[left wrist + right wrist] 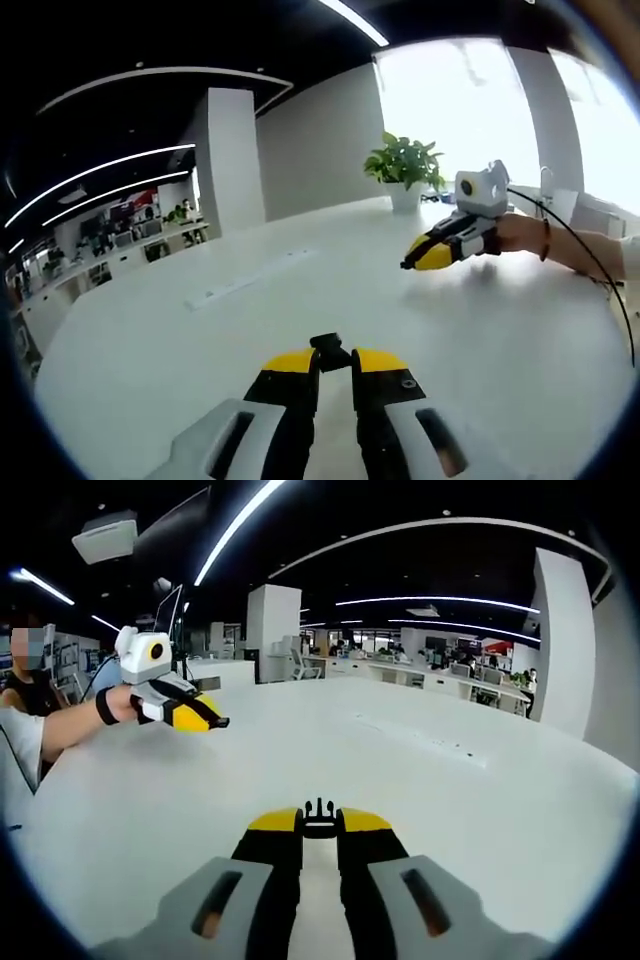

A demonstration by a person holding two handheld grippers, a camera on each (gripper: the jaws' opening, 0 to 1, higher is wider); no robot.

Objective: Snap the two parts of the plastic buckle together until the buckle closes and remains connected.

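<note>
In the left gripper view my left gripper is shut on a black buckle part that sticks out between its yellow tips. In the right gripper view my right gripper is shut on the other black buckle part, whose small prongs point forward. Both are held above a white table. The two grippers face each other well apart. My right gripper appears at the right of the left gripper view. My left gripper appears at the left of the right gripper view.
A potted plant stands at the table's far edge by a bright window. A long cable slot runs along the table's middle. A person's hand and sleeve hold the grippers. Office desks fill the background.
</note>
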